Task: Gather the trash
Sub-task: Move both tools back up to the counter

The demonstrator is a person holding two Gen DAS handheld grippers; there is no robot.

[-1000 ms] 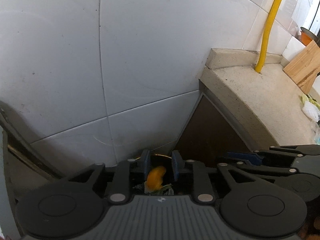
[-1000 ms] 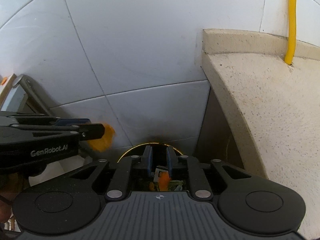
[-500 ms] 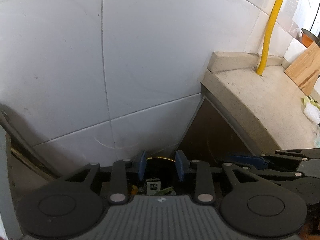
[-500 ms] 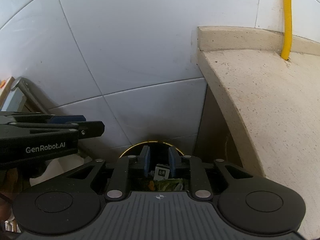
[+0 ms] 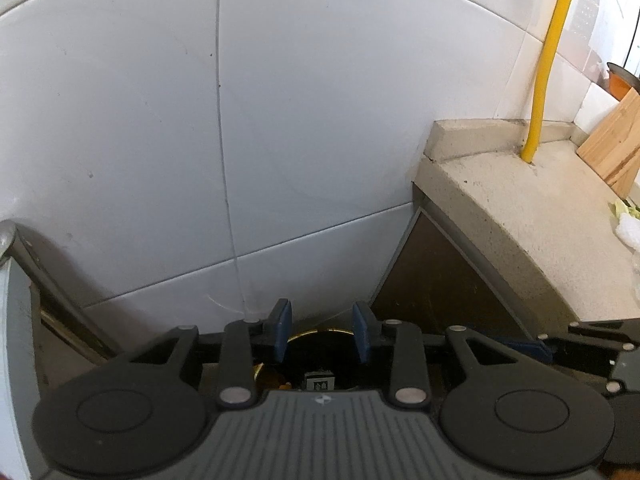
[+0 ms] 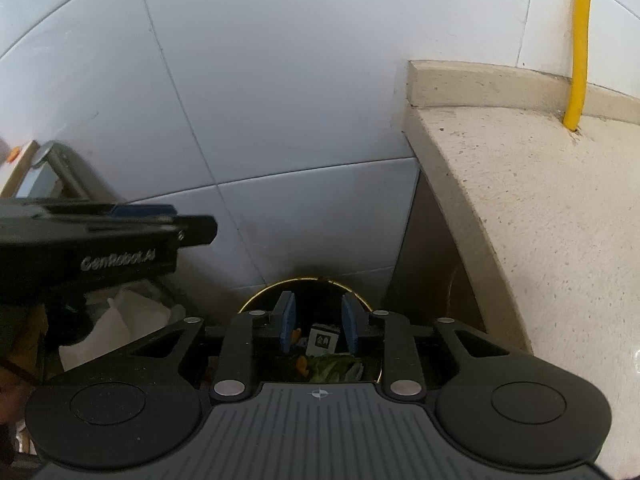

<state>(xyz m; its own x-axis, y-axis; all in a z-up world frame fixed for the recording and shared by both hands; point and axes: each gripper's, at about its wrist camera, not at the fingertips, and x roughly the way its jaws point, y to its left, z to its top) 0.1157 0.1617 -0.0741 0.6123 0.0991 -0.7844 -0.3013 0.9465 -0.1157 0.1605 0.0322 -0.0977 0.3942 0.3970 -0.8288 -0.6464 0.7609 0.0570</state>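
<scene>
Both grippers hang over a dark trash bin with a gold rim (image 6: 260, 294), which stands at the foot of the white tiled wall. In the bin lie a small white carton with a black label (image 6: 322, 338), orange peel pieces (image 6: 302, 364) and green leaves (image 6: 336, 364). My right gripper (image 6: 318, 320) has its jaws opening, with nothing between the blue pads. Seen from its own camera, my left gripper (image 5: 322, 330) is open and empty above the bin rim (image 5: 316, 330) and the carton (image 5: 319, 380). Each gripper shows in the other's view: left gripper (image 6: 196, 228), right gripper (image 5: 536, 346).
A speckled stone counter (image 6: 520, 200) juts out on the right, with a yellow pipe (image 6: 578, 40) rising from it. A wooden board (image 5: 612, 152) and some scraps (image 5: 628, 224) lie further along it. White crumpled material (image 6: 128, 320) and a metal-framed object (image 6: 52, 160) sit left of the bin.
One second ago each gripper held an orange peel piece. Both pieces have left the jaws and orange bits now lie in the bin. Both pairs of jaws stand wider apart.
</scene>
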